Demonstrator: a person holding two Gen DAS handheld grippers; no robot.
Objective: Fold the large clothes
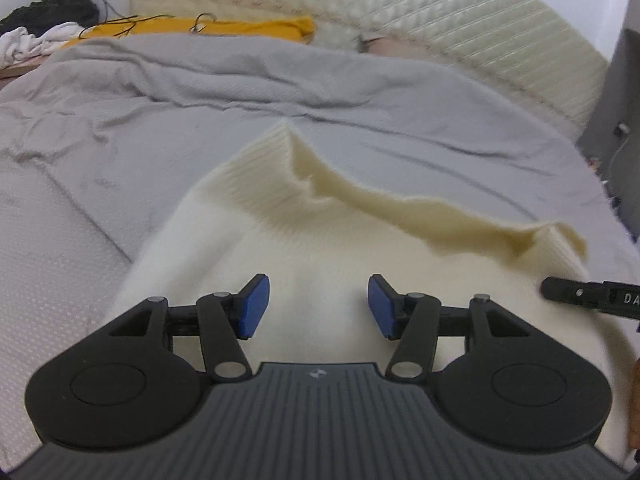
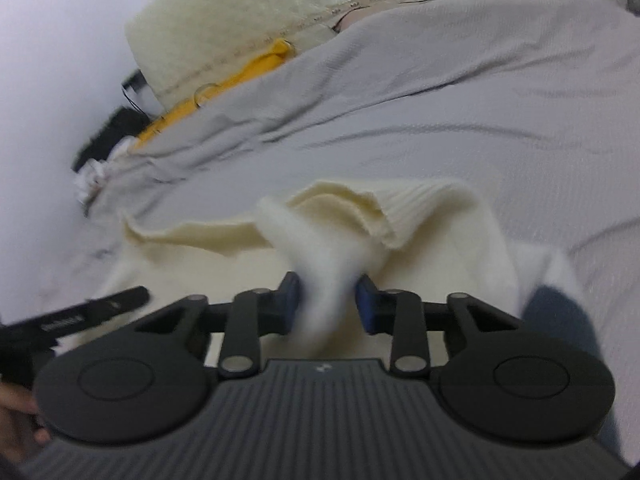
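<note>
A cream knit sweater [image 1: 320,240] lies on the grey bed sheet [image 1: 200,128], its ribbed hem rumpled and partly raised at the far side. My left gripper [image 1: 319,306] hovers over the sweater's near part, open, with nothing between its blue pads [image 1: 256,304]. A black finger of the right gripper [image 1: 588,298] shows at the right edge. In the right wrist view my right gripper [image 2: 328,304] is shut on a bunched, blurred fold of the sweater [image 2: 420,216], which fills the gap between both pads. The left gripper's finger [image 2: 92,312] shows at the left.
A yellow garment [image 1: 200,28] lies at the head of the bed against a quilted cream headboard [image 1: 460,12]. Black and white clothes [image 1: 44,20] pile up at the far left. A hand [image 2: 16,412] shows at the lower left. Dark furniture [image 1: 616,100] stands on the right.
</note>
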